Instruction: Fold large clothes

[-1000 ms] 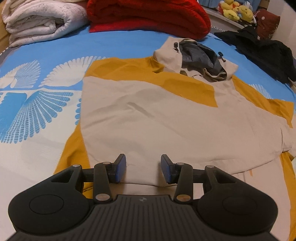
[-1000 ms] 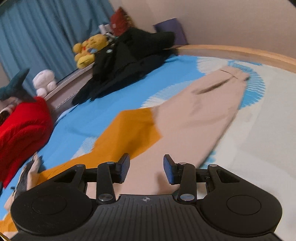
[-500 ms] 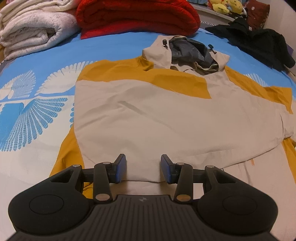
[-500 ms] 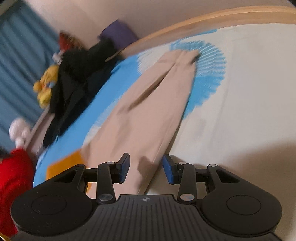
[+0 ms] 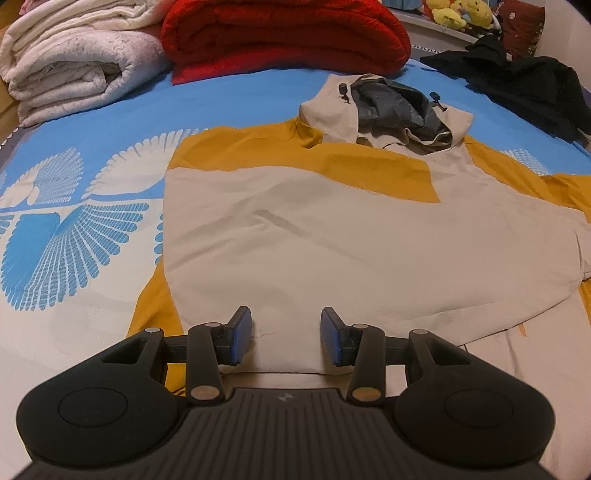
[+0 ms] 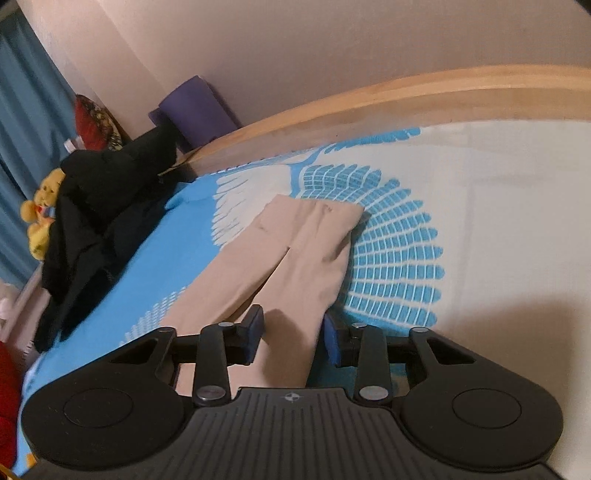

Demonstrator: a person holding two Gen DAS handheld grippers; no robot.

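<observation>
A beige and mustard hooded jacket [image 5: 332, 236] lies flat on the bed, its left sleeve folded across the body and its grey-lined hood [image 5: 391, 107] at the far end. My left gripper [image 5: 286, 336] is open and empty above the jacket's near hem. In the right wrist view the jacket's beige right sleeve [image 6: 295, 251] stretches out over the sheet, cuff at the far end. My right gripper [image 6: 293, 338] is open, with the sleeve lying between its jaws, not gripped.
A blue and white feather-print sheet [image 5: 74, 229] covers the bed. A folded red blanket [image 5: 284, 33] and white quilt [image 5: 74, 62] lie at the head. A black garment [image 5: 528, 81] [image 6: 99, 221] and yellow plush toys [image 6: 40, 218] lie at the side. A wooden bed rail [image 6: 388, 103] borders the sheet.
My right gripper has swung along the sleeve from its mustard upper part toward the cuff and dropped closer. My left gripper has tilted up slightly, showing more of the bed's head.
</observation>
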